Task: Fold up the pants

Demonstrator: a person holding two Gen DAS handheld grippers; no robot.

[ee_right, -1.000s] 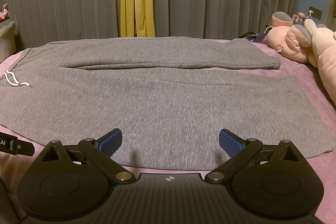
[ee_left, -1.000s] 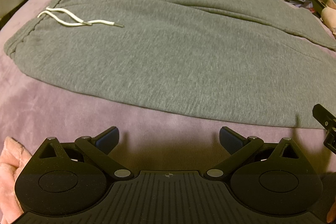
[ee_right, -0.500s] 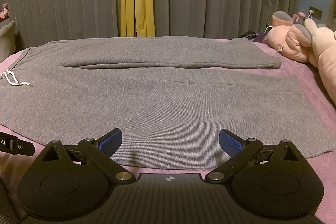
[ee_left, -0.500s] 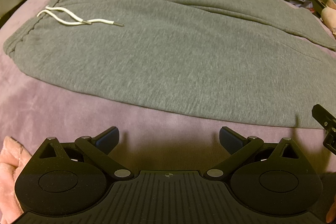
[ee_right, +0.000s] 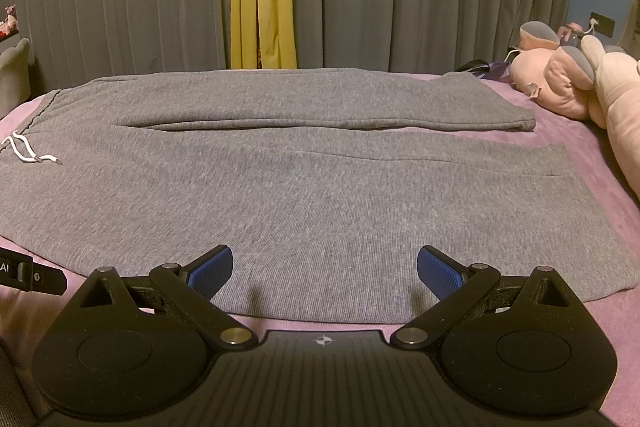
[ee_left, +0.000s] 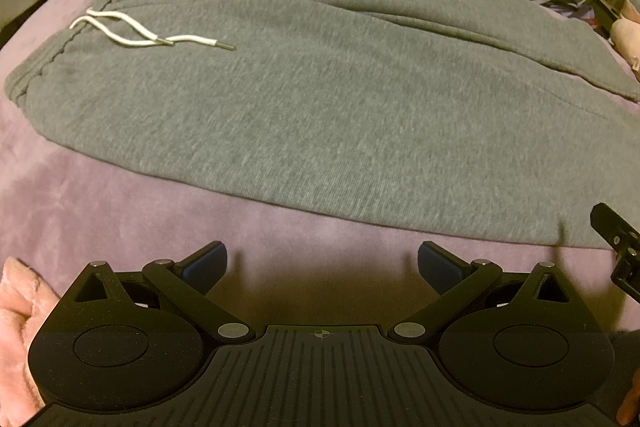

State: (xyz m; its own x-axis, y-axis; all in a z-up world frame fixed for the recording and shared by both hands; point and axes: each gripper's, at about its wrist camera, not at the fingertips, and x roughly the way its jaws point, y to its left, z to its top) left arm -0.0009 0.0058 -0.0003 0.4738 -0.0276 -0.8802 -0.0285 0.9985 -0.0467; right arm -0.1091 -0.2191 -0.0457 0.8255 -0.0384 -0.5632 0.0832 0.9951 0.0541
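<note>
Grey pants [ee_right: 320,187] spread flat on bed [ee_left: 100,211]; left claw [ee_left: 322,263] and right claw [ee_right: 324,267] both spread apart, holding nothing.

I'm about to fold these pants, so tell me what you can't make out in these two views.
- Left wrist view: pants leg ends, cut off by the right edge.
- Right wrist view: waistband's near corner, cut off by the left edge.
- Both views: the pants' underside, against the purple blanket.
- Right wrist view: plush toy, cut by the frame edge.
</note>
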